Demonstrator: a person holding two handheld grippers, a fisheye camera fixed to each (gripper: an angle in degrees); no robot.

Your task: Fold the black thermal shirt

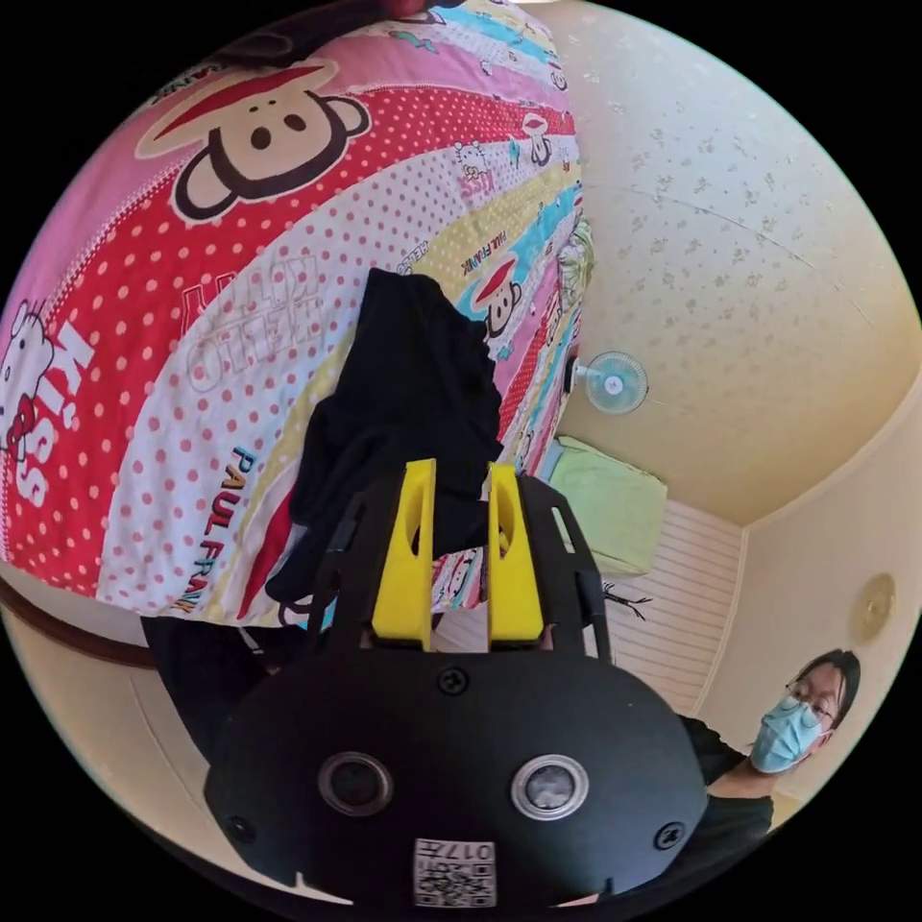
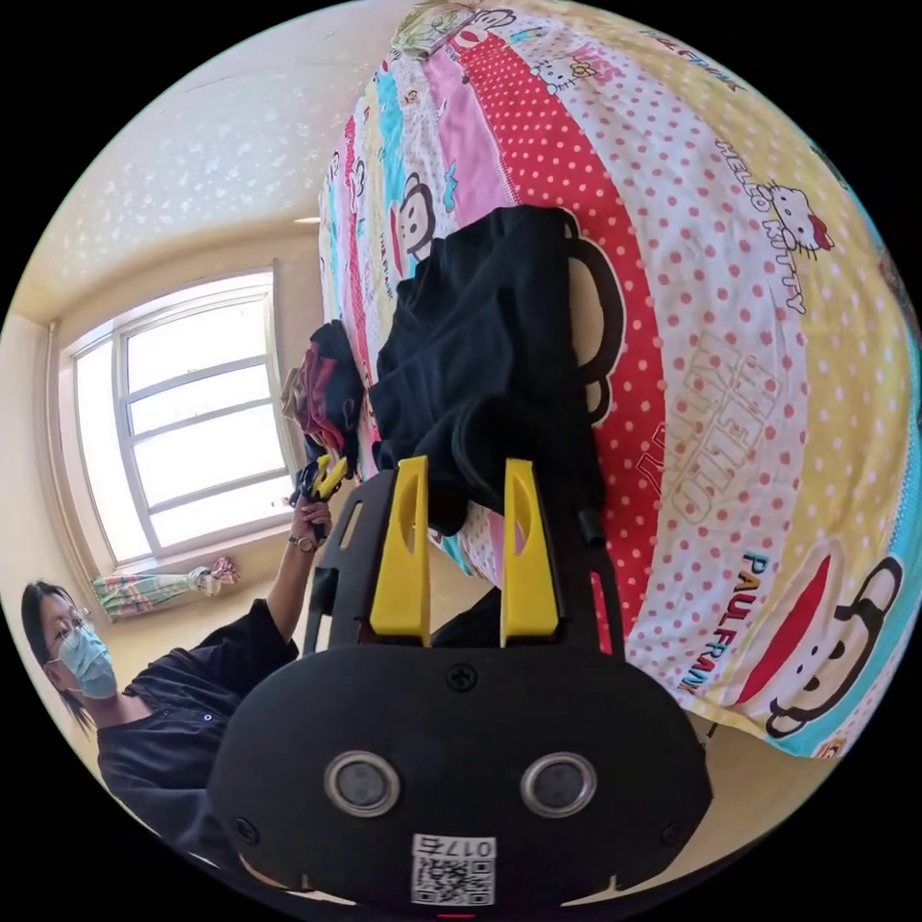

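Note:
The black thermal shirt lies bunched up on a bed sheet printed with cartoon figures. In the left gripper view my left gripper is over the shirt's near edge, its yellow jaws apart with black cloth showing between them. In the right gripper view the shirt lies crumpled on the sheet, and my right gripper stands at its hanging edge, jaws apart, with a fold of the cloth in the gap. Beyond the shirt, a hand holds the left gripper.
A pile of other clothes lies on the bed past the shirt. The person stands by the bed's edge, with a window behind. A wall fan and a green cloth show beyond the bed.

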